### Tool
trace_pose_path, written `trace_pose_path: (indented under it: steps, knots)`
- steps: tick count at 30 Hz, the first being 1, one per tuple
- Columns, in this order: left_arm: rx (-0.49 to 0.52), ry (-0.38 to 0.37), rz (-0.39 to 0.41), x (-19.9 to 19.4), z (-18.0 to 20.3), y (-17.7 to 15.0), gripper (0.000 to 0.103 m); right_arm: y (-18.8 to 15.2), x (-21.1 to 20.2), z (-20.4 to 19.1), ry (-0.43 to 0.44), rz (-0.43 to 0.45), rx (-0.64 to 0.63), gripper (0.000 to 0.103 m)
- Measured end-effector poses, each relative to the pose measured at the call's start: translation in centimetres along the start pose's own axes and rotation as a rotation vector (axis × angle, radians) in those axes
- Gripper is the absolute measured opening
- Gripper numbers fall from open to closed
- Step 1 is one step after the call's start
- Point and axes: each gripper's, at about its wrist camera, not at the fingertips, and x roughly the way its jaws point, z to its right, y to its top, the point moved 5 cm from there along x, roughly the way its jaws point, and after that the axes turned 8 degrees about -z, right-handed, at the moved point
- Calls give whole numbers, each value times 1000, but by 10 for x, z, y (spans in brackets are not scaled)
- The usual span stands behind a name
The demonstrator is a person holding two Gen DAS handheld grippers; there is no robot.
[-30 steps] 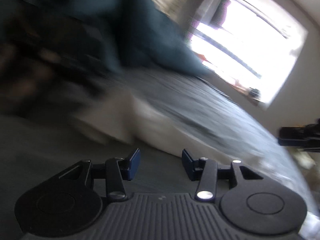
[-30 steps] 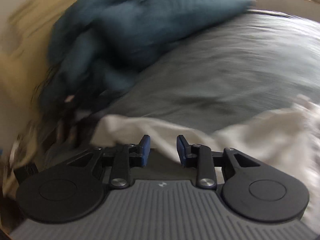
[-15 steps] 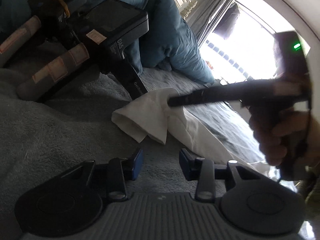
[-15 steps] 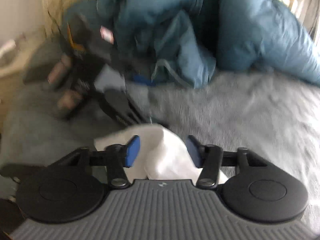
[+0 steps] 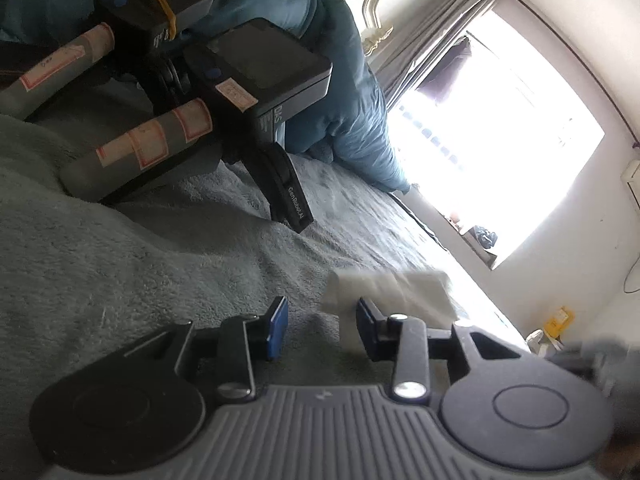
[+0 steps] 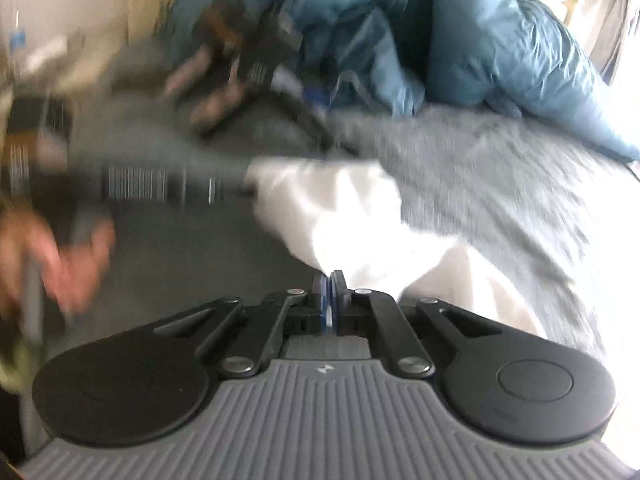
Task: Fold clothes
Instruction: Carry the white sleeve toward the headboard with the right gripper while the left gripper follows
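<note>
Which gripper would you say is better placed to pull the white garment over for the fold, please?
Right. The right gripper is shut on the white garment, while the left gripper is open above the grey blanket, gripping nothing.

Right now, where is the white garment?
The white garment lies on the grey blanket, in the middle of the right wrist view, with its near edge pinched in the shut right tool; the blue duvet is heaped behind it.

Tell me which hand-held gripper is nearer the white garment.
Right. The right hand-held gripper is shut on an edge of the white garment. The left hand-held gripper is open, the cloth just ahead of one finger, not pinched.
</note>
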Motion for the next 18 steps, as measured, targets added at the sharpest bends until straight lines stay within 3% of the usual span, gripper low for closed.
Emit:
trace_pose_path:
  steps: [4, 7, 12, 13, 15, 18]
  knots:
    - [1, -36, 19, -8, 1, 0, 42, -31, 11, -20, -36, -64, -42, 3]
    - [7, -86, -14, -4, 5, -2, 45, -45, 5, -27, -27, -66, -11, 4]
    - [19, -104, -84, 14, 16, -7, 43, -66, -40, -29, 48, -29, 189, 12]
    - [25, -90, -86, 16, 18, -8, 41, -73, -51, -29, 63, -14, 240, 17]
    - [23, -73, -99, 20, 19, -9, 9, -87, -75, -30, 72, 27, 327, 22]
    - [9, -53, -106, 17, 23, -5, 3, -110, -104, -32, 59, 77, 423, 25]
